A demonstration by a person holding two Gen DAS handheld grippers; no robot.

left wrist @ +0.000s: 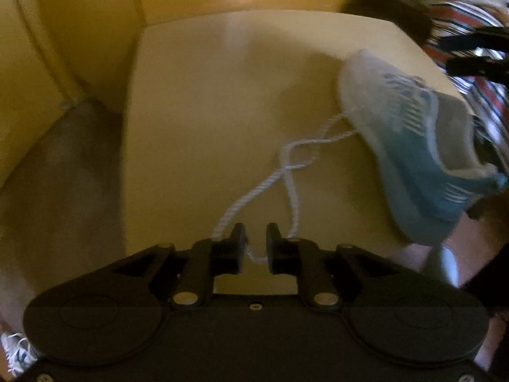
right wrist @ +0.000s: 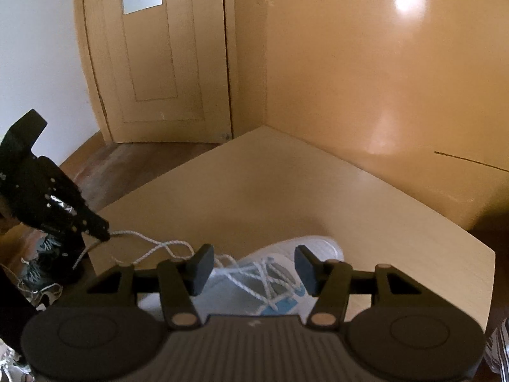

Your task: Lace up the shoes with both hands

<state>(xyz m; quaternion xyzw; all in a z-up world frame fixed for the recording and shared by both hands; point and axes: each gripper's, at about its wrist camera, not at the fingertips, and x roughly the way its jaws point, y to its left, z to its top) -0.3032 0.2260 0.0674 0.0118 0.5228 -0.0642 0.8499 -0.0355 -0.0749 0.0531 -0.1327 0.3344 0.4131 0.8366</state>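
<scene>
Left gripper (left wrist: 256, 238) fingers slightly parted around the lace (left wrist: 254, 187); right gripper (right wrist: 251, 269) (fingers wide) above the shoe (right wrist: 286, 251).

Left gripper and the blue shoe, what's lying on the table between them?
In the left wrist view, only the white lace crosses the bare table from the shoe to the left gripper.

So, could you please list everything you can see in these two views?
shoe: one, white and blue, on the table's right part.
lace: one, white, trailing from the shoe across the table to the left gripper.
table: one, pale wood, against the wall.
door: one, tan, in the corner.
other shoes: some, on the floor, blurred.
left gripper: black, slightly open, lace between its fingers.
right gripper: black, open over the shoe, holding nothing.
</scene>
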